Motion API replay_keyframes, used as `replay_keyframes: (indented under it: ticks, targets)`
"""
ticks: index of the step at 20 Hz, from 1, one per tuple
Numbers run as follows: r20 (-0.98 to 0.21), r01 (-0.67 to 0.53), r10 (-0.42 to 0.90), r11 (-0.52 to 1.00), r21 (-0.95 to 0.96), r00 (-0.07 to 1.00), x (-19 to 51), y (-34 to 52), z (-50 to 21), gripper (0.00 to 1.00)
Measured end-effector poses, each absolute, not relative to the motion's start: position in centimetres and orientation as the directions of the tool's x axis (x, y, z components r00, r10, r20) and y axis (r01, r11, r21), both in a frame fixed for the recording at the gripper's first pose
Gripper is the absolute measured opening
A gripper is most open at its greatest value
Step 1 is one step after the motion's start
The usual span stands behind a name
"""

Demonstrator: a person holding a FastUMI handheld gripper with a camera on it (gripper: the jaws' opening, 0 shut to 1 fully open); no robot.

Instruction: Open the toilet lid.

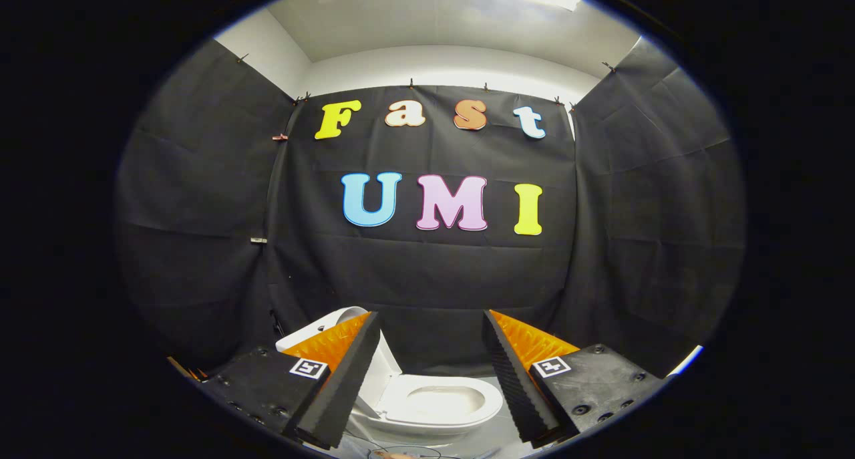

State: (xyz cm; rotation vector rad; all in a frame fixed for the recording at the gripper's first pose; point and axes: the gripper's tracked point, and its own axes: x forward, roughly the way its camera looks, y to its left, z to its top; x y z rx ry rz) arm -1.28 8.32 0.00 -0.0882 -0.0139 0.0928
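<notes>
Two black, ridged foam-faced fingers (347,379) of the hand-held gripper (431,379) stand wide apart with nothing between them but open air; each has an orange backing and a black mount block bearing a small square black-and-white marker. Below and just beyond the fingers sits the white glossy ceramic toilet (434,405), its rounded bowl opening seen through the gap and its oval seat rim exposed. The white plastic toilet lid (337,329) is already raised, standing upright at the back of the bowl, partly hidden behind the left finger, whose tip overlaps it in view; whether they touch cannot be told. A pale grey floor (494,439) lies around the toilet's base, with thin dark cables on it near the bottom. Beyond the toilet, creased black cloth booth walls (427,278) close the space on three sides, pinned along their top edges. Above the cloth run white walls and a white ceiling (441,25) with a bright light strip.
</notes>
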Motion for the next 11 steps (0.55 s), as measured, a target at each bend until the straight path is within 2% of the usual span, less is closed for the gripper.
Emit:
replay_keyframes:
  ticks: [11]
  targets:
    - [0.003,-0.102,0.103,0.99,-0.097,0.995,-1.16,8.91,-0.32,0.96]
